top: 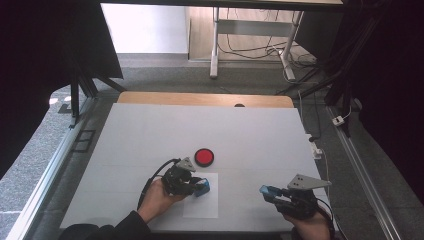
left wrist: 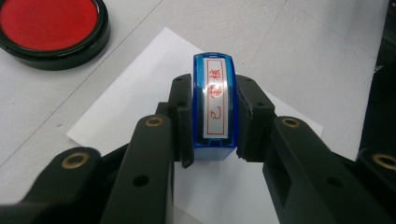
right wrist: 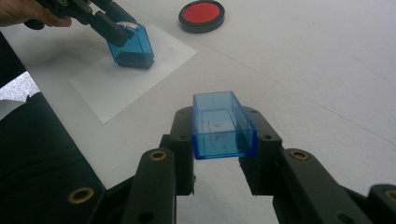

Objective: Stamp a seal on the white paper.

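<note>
One sheet of white paper (top: 201, 202) lies on the desk (top: 150, 135), and everything else is counted from it. On it stands one blue stamp (top: 202, 188), just beyond its far edge sits one round red ink pad (top: 204, 157), and well off to its right is one clear blue stamp cap (top: 264, 191). There are two hand-held grippers: one over the paper (top: 199, 188) and one beside it to the right (top: 267, 192).

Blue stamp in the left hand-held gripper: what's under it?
The blue translucent plastic stamp stands base-down on the white paper sheet, which lies on the white table. Its printing face and any mark beneath are covered by the stamp body.
</note>
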### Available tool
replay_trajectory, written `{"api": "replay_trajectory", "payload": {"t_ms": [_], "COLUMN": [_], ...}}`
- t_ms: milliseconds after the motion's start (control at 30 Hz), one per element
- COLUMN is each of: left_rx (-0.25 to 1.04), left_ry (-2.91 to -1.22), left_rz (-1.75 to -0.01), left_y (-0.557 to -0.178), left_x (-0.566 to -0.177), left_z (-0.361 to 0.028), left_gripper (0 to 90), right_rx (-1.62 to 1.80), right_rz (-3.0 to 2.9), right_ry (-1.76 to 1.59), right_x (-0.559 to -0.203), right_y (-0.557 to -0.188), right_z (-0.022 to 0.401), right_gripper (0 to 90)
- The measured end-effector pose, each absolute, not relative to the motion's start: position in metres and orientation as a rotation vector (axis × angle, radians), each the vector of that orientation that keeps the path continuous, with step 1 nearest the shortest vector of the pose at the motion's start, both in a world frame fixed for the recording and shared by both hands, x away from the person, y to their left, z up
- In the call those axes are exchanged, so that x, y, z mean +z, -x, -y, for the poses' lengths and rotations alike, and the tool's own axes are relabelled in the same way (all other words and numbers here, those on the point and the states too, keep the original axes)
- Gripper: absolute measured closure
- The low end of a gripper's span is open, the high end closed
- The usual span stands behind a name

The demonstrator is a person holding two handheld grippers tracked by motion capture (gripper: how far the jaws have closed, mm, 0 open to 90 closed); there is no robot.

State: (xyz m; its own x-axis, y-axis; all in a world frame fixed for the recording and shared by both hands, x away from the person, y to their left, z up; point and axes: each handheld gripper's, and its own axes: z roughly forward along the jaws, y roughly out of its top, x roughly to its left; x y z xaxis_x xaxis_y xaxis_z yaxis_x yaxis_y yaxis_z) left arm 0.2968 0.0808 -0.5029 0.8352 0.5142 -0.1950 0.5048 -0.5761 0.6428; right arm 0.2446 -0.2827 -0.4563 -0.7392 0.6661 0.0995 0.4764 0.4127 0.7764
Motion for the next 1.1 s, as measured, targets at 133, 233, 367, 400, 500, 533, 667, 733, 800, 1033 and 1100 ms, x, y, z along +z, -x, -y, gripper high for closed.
{"api": "replay_trajectory", "payload": {"t_ms": [133,233,367,400,500,533,667,733,800,1033,1100], "left_rx": [0.088,0.153,0.205,0.212,0.208,0.197,0.147,0.116,0.080,0.041,0.049], "left_ry": [-2.318,-2.352,-2.370,-2.375,-2.368,-2.360,-2.336,-2.320,-2.301,-2.275,-2.283], "left_rz": [-0.717,-0.694,-0.686,-0.680,-0.687,-0.693,-0.713,-0.724,-0.739,-0.757,-0.750], "left_y": [-0.290,-0.284,-0.279,-0.278,-0.278,-0.279,-0.284,-0.287,-0.290,-0.293,-0.293], "left_x": [-0.501,-0.499,-0.499,-0.499,-0.499,-0.499,-0.501,-0.502,-0.503,-0.504,-0.504], "left_z": [-0.075,-0.070,-0.066,-0.066,-0.067,-0.067,-0.071,-0.074,-0.077,-0.080,-0.080], "left_gripper": [71.2,71.2,71.1,71.1,71.1,71.1,71.1,71.1,71.1,71.1,71.0], "right_rx": [1.228,1.231,1.229,1.229,1.223,1.218,1.224,1.223,1.225,1.217,1.222], "right_rz": [-2.443,-2.443,-2.444,-2.444,-2.448,-2.450,-2.446,-2.447,-2.448,-2.450,-2.452], "right_ry": [-1.006,-1.005,-1.006,-1.006,-1.000,-0.999,-1.003,-1.002,-1.000,-0.998,-0.997], "right_x": [-0.456,-0.456,-0.456,-0.456,-0.456,-0.456,-0.456,-0.456,-0.456,-0.456,-0.456], "right_y": [-0.244,-0.244,-0.245,-0.245,-0.245,-0.245,-0.245,-0.245,-0.245,-0.245,-0.245], "right_z": [0.283,0.283,0.283,0.282,0.282,0.282,0.282,0.282,0.282,0.281,0.281], "right_gripper": [68.8,68.7,68.8,68.8,68.8,68.8,68.7,68.8,68.8,68.8,68.8]}}
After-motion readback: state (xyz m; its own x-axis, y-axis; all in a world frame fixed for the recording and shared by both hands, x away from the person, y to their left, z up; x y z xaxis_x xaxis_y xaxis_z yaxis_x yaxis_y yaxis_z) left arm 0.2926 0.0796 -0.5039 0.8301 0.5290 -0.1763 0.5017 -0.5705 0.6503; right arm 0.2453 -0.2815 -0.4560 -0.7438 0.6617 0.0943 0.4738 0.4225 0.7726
